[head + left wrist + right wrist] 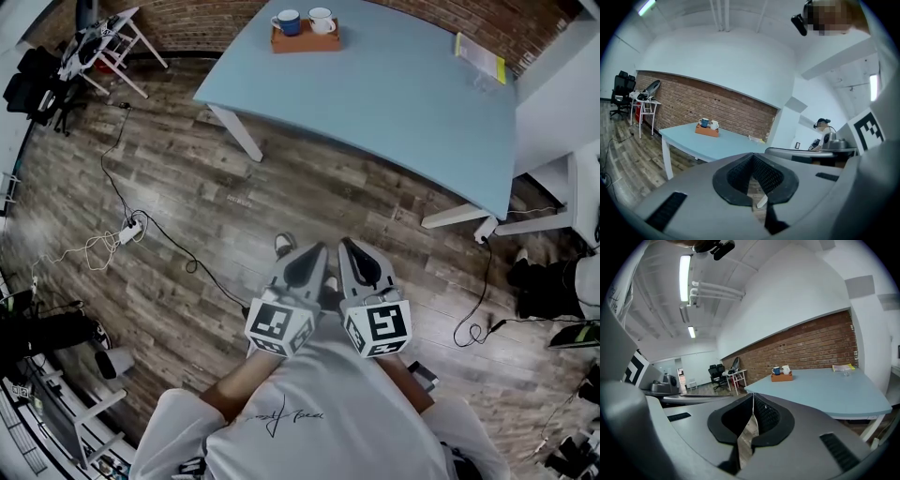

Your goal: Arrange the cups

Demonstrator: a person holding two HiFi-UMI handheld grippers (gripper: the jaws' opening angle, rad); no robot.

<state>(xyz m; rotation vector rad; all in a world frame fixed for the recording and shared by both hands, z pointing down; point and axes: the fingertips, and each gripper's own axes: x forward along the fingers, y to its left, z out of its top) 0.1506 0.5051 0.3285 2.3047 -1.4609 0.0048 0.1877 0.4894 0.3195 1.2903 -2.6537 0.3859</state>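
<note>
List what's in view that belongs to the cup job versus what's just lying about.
Job:
- blue cup
- white cup
- orange tray under them
- light blue table
- left claw and right claw, both shut and empty

Lying about:
- yellow-edged papers at the table's far corner
- power strip on the floor
- black chairs
- white stand

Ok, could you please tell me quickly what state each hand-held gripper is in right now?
Left hand-held gripper: closed, holding nothing.
Right hand-held gripper: closed, holding nothing.
</note>
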